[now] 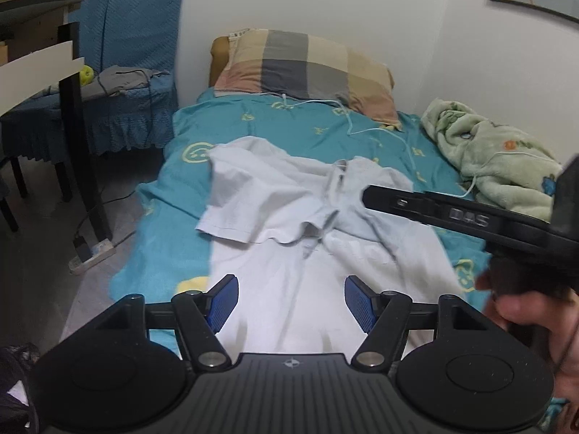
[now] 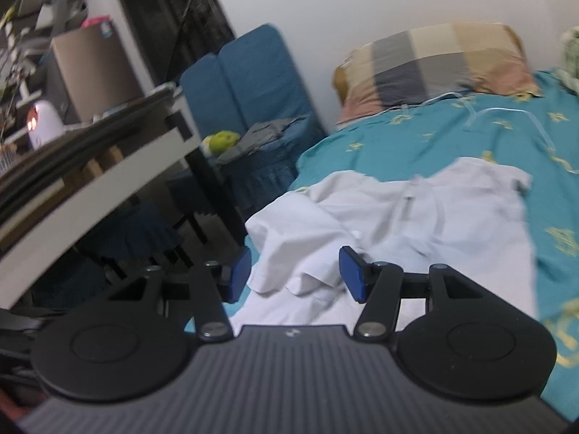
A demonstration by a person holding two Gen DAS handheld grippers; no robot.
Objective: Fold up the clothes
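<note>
A white short-sleeved shirt (image 1: 289, 224) lies rumpled on the teal bed sheet (image 1: 296, 126), its sleeves bunched toward the middle. It also shows in the right wrist view (image 2: 416, 217). My left gripper (image 1: 291, 303) is open and empty, above the shirt's lower part. My right gripper (image 2: 295, 275) is open and empty, with the folded left sleeve edge (image 2: 289, 282) between its blue pads. The right gripper's body (image 1: 452, 213) reaches in from the right in the left wrist view, over the shirt's right side.
A plaid pillow (image 1: 307, 68) lies at the head of the bed, a green blanket (image 1: 495, 159) at the right and a white cable (image 1: 380, 126) across the sheet. Blue chairs (image 1: 137, 54) and a table (image 1: 39, 54) stand left of the bed. A power strip (image 1: 90, 256) lies on the floor.
</note>
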